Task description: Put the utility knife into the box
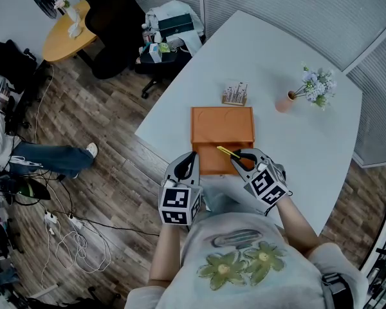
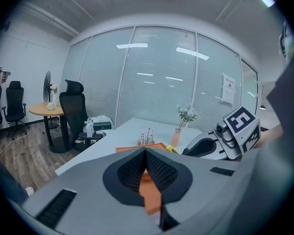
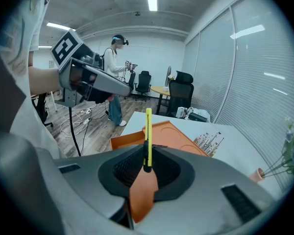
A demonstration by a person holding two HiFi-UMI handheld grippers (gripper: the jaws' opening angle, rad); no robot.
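Note:
An orange box point(image 1: 222, 134) lies open on the white table point(image 1: 289, 140), its lid part nearest me. My right gripper point(image 1: 242, 158) is shut on a yellow utility knife point(image 1: 228, 152), which sticks out over the box's near part. In the right gripper view the knife point(image 3: 148, 138) stands upright between the jaws, with the box point(image 3: 164, 136) beyond it. My left gripper point(image 1: 191, 161) hovers at the box's near-left corner, jaws together with nothing between them; in its own view the box point(image 2: 149, 187) shows past the closed jaws and the right gripper point(image 2: 206, 146) is at the right.
A rack of small upright tools point(image 1: 235, 94) stands just behind the box, and a small vase with flowers point(image 1: 312, 89) is at the far right. Off the table's left are an office chair point(image 1: 116, 24), a round wooden table point(image 1: 67, 28) and floor cables point(image 1: 77, 240).

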